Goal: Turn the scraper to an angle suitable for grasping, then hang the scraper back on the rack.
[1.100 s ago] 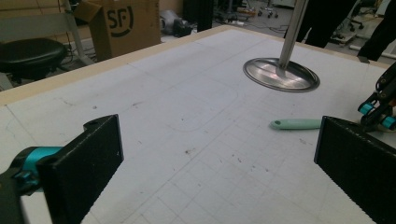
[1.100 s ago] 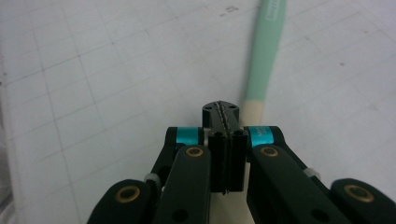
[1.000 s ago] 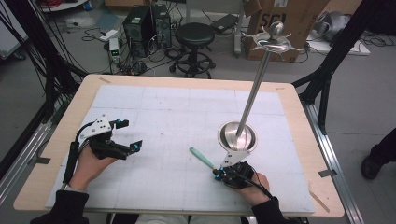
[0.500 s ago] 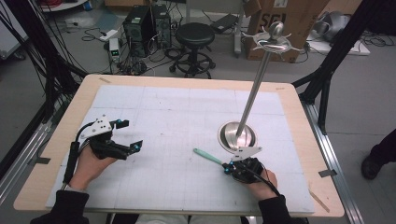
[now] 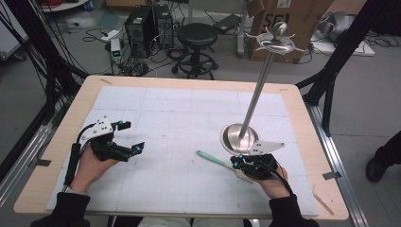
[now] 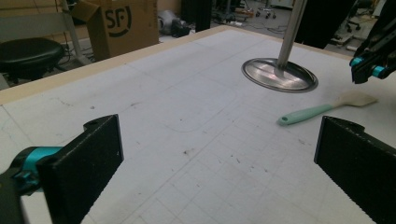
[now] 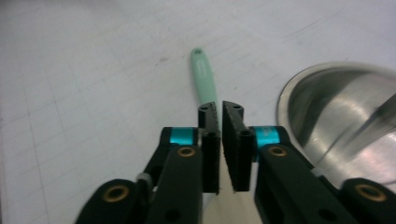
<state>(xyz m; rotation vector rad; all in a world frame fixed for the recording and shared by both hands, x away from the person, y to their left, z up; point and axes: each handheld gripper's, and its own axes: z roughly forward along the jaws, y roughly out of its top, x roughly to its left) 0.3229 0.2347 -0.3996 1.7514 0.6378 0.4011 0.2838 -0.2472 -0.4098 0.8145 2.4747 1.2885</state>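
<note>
Since half a second ago my right gripper has drawn slightly back toward me along the spatula, whose handle tip now sits further left on the mat; my left gripper has not moved.

Left to right: my left gripper rests low over the left part of the white gridded mat, jaws spread wide with nothing between them. Near mid-table lies the mint-green-handled spatula with a cream blade, flat on the mat. My right gripper has its jaws nearly together over the spatula at the blade end of the handle; I cannot tell whether they actually pinch it. Just beyond and right stands the polished steel stand with round dished base and tall rod.
</note>
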